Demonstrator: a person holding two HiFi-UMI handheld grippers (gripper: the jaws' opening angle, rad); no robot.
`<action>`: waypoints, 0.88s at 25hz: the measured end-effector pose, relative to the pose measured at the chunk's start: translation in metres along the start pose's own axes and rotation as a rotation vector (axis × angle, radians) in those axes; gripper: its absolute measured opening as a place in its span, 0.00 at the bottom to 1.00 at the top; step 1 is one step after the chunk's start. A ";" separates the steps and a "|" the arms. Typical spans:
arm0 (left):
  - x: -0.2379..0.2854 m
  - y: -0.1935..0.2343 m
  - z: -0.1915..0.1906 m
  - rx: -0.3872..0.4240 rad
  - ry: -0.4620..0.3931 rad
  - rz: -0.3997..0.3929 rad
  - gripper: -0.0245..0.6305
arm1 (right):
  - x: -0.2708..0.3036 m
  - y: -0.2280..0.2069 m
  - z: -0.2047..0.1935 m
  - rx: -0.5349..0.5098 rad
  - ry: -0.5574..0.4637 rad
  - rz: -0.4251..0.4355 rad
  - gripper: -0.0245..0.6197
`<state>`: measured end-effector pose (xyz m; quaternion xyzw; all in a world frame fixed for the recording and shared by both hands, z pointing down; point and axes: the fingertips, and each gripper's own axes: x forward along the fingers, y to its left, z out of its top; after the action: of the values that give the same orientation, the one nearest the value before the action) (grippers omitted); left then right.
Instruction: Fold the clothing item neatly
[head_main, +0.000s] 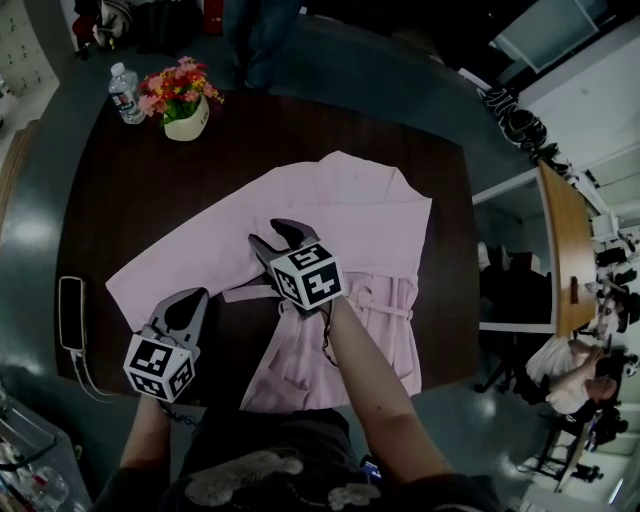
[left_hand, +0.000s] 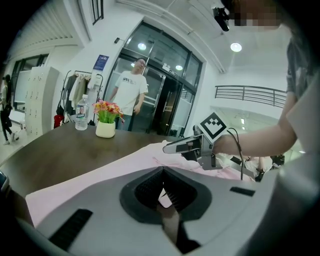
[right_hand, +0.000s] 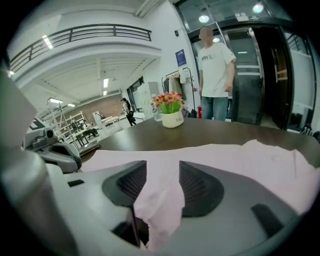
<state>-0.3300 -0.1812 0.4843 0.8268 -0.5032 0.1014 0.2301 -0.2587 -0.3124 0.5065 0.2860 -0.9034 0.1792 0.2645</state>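
Two tongs at pink garment spread flat on counter: left tongs closed at sleeve edge, probably anchoring that side, hold on cloth unclear; right tongs well apart around a loose ridge of fabric mid-body, pads not pressing, likely placed to take up the fold

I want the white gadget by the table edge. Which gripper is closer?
Left. The left gripper is beside the white gadget; the right gripper is farther, over the pink garment.
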 end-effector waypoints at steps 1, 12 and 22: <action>0.001 -0.001 0.000 0.002 0.002 -0.002 0.05 | -0.005 -0.002 -0.001 0.008 -0.010 -0.008 0.31; -0.009 -0.030 0.008 0.001 -0.030 0.061 0.05 | -0.041 0.014 -0.074 0.114 0.140 0.107 0.30; -0.065 -0.075 -0.018 -0.017 -0.037 0.232 0.05 | -0.042 0.013 -0.074 0.035 0.068 0.098 0.20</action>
<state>-0.2935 -0.0923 0.4533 0.7627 -0.6005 0.1079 0.2146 -0.2091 -0.2492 0.5389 0.2396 -0.9036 0.2174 0.2807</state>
